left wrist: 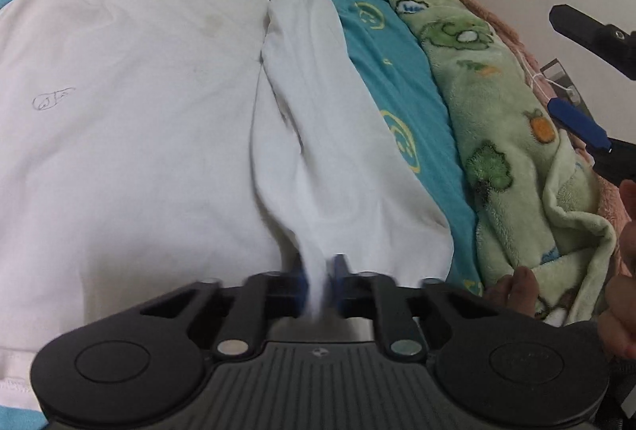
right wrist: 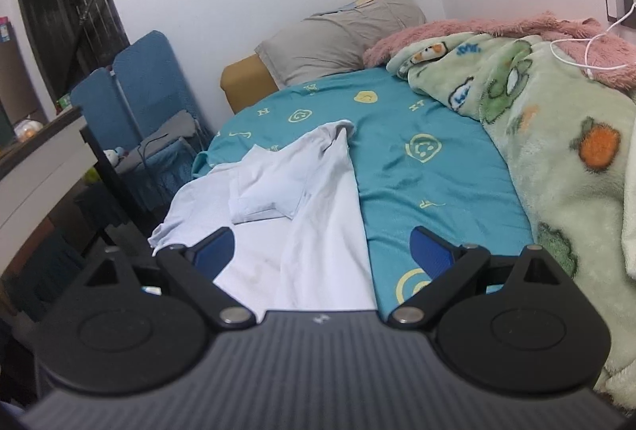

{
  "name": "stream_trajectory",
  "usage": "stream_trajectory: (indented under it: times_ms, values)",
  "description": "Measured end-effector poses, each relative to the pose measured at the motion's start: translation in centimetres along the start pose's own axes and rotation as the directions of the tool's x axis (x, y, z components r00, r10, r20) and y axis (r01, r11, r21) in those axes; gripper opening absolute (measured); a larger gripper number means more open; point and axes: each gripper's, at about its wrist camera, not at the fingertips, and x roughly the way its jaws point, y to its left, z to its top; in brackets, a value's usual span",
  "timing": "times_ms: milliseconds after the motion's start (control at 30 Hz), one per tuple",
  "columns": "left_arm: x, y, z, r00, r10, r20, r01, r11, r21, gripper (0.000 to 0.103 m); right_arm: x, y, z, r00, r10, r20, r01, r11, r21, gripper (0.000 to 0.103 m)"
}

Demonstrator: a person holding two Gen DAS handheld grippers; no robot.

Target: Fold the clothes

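A white polo shirt (left wrist: 131, 104) lies spread on the teal bed sheet (left wrist: 389, 72), its right side folded inward over the body. In the left wrist view, my left gripper (left wrist: 318, 283) is shut on a pinched ridge of the shirt's white fabric near the hem. The right gripper (left wrist: 588, 84) shows at that view's right edge, jaws apart, off the shirt. In the right wrist view, my right gripper (right wrist: 322, 251) stands open above the shirt (right wrist: 286, 199) with nothing between its blue pads (right wrist: 429, 251). The collar (right wrist: 334, 130) points toward the pillow.
A green fleece blanket (right wrist: 556, 136) and a pink fuzzy one (right wrist: 497, 28) are heaped along the bed's right side, with a white cable (right wrist: 588, 52) over them. A grey pillow (right wrist: 338, 40) lies at the head. A blue chair (right wrist: 147, 92) and a desk (right wrist: 43, 159) stand left of the bed. A hand (left wrist: 620, 271) shows at right.
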Motion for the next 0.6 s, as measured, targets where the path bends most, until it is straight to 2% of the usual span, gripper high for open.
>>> stream_trajectory:
  times_ms: [133, 200, 267, 300, 367, 433, 500, 600]
  values:
    - [-3.0, -1.7, -0.7, 0.998, -0.002, 0.066, -0.001, 0.999, 0.054, 0.003, 0.0, 0.0, -0.1, 1.000, -0.021, 0.002, 0.021, 1.000, -0.004, 0.096]
    - [-4.0, -2.7, -1.4, 0.992, 0.088, 0.094, -0.098, 0.990, 0.105, 0.003, -0.1, 0.2, -0.1, 1.000, -0.028, 0.005, 0.028, 0.999, -0.018, 0.096]
    - [-3.7, -3.1, -2.2, 0.976, 0.197, 0.096, -0.209, 0.969, 0.133, 0.003, 0.1, 0.3, -0.2, 0.999, -0.033, 0.002, 0.033, 0.999, -0.029, 0.096]
    - [-3.3, -3.1, -2.3, 0.969, 0.233, 0.084, -0.243, 0.960, 0.137, 0.003, 0.2, 0.4, -0.1, 0.999, -0.035, 0.000, 0.035, 0.999, -0.033, 0.096]
    - [-3.1, -2.8, -2.2, 0.967, 0.246, 0.069, -0.253, 0.959, 0.128, 0.005, 0.1, 0.5, -0.2, 0.999, -0.040, 0.001, 0.040, 0.998, -0.041, 0.096]
    - [-3.6, -2.7, -1.8, 0.971, 0.224, 0.086, -0.232, 0.966, 0.109, 0.017, 0.0, 0.5, -0.2, 0.999, -0.044, 0.003, 0.044, 0.998, -0.047, 0.096]
    - [-4.5, -2.7, -1.4, 0.971, 0.206, 0.119, -0.217, 0.972, 0.091, 0.050, -0.1, 0.5, -0.2, 0.999, -0.045, 0.004, 0.045, 0.998, -0.043, 0.096]
    - [-6.1, -2.3, -0.5, 0.968, 0.186, 0.170, -0.196, 0.980, 0.043, 0.072, -0.2, 0.4, 0.0, 0.999, -0.042, 0.005, 0.042, 0.998, -0.042, 0.096]
